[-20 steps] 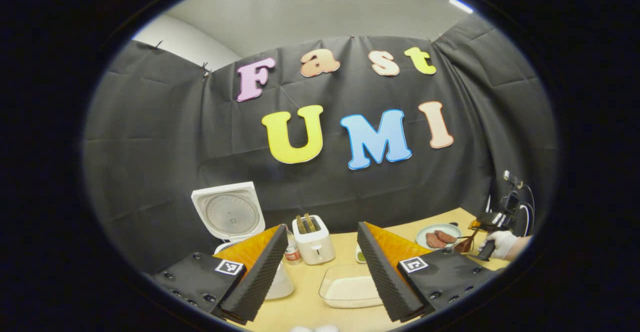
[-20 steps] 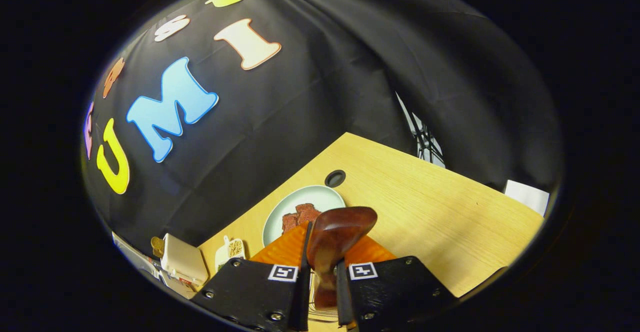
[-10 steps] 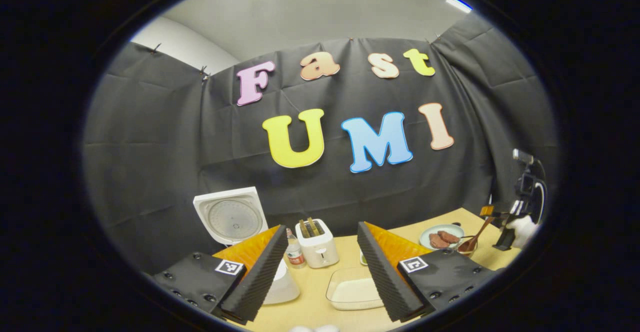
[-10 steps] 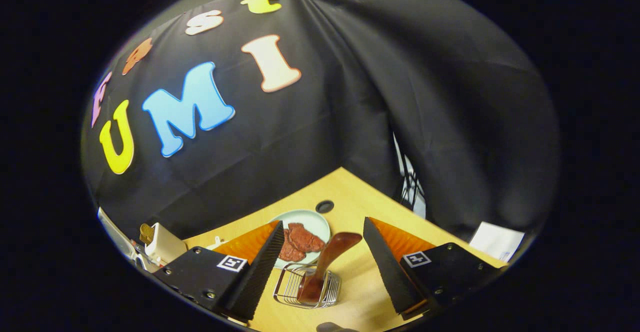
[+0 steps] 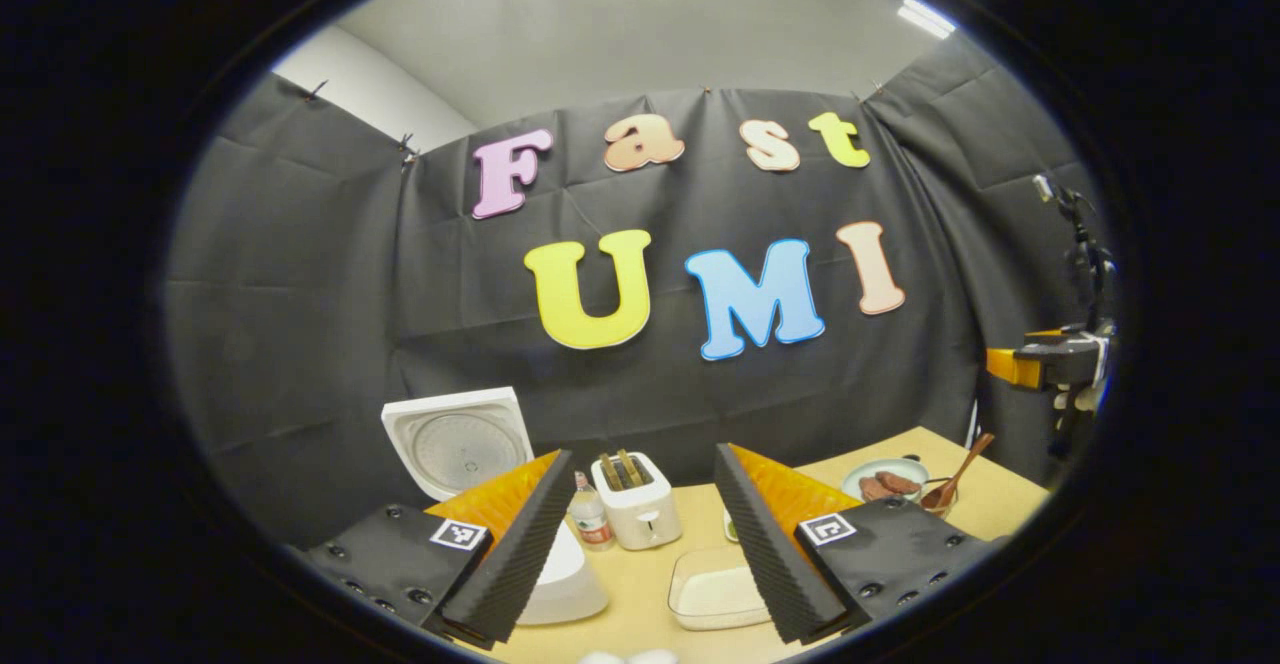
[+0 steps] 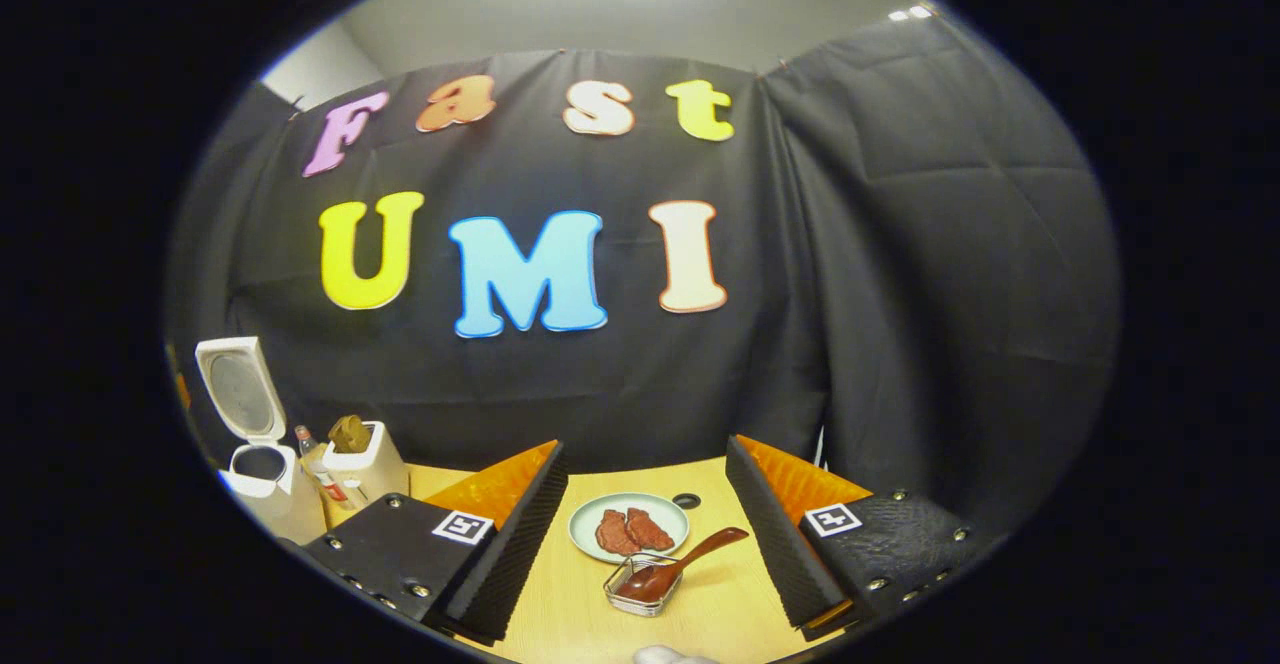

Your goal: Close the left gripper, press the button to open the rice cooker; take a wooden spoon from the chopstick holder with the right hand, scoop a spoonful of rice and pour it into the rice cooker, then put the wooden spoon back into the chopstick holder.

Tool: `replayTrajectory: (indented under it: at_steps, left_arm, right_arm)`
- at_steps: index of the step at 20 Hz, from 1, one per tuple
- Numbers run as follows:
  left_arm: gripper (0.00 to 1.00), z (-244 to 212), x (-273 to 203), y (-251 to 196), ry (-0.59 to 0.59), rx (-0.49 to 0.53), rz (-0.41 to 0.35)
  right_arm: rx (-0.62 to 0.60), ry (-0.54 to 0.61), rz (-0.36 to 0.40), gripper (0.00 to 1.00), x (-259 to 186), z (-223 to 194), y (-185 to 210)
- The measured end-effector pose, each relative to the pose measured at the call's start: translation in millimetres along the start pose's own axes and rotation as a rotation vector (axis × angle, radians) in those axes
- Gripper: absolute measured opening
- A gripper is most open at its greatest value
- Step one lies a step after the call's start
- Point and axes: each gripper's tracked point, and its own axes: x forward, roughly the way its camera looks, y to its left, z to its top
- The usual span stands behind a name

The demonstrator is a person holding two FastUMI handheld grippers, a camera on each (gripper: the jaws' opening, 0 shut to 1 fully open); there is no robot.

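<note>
A: Right gripper (image 6: 645, 534) has its jaws spread wide, nothing between them. Wooden spoon (image 6: 678, 566) sits in the chopstick holder (image 6: 640, 589) just ahead of and below the tips, bowl down, handle leaning to the gripper's right.

B: Left gripper (image 5: 640, 534) also wide apart, empty. Rice cooker (image 5: 545, 574) is low by its left finger, lid (image 5: 458, 439) up.

A: So we judge lid opened, spoon back in holder, i.e. last step looks done. Can't see inside the pot, so rice xfer unconfirmed.

B: Rice tray (image 5: 715, 589) sits between our left fingers, just ahead. Nothing left but to back off, imo.
</note>
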Motion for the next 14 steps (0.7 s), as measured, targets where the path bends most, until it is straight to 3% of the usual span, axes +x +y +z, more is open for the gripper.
replayTrajectory:
  at_steps: [7,9,10,14]
  left_arm:
    - [0.95,1,13,29,-0.007,-0.035,-0.004]
    - [0.96,7,21,43,-0.022,-0.037,0.007]
    - [0.97,8,27,51,-0.026,-0.038,0.015]
    - [0.99,23,68,102,-0.047,-0.037,0.078]
  right_arm:
    - [0.006,-0.021,0.126,0.98,-52,-1,93]
    - [0.028,-0.017,0.123,0.93,-53,3,99]
    - [0.035,-0.022,0.119,0.97,-52,6,102]
    - [0.04,-0.014,0.104,0.98,-48,10,112]
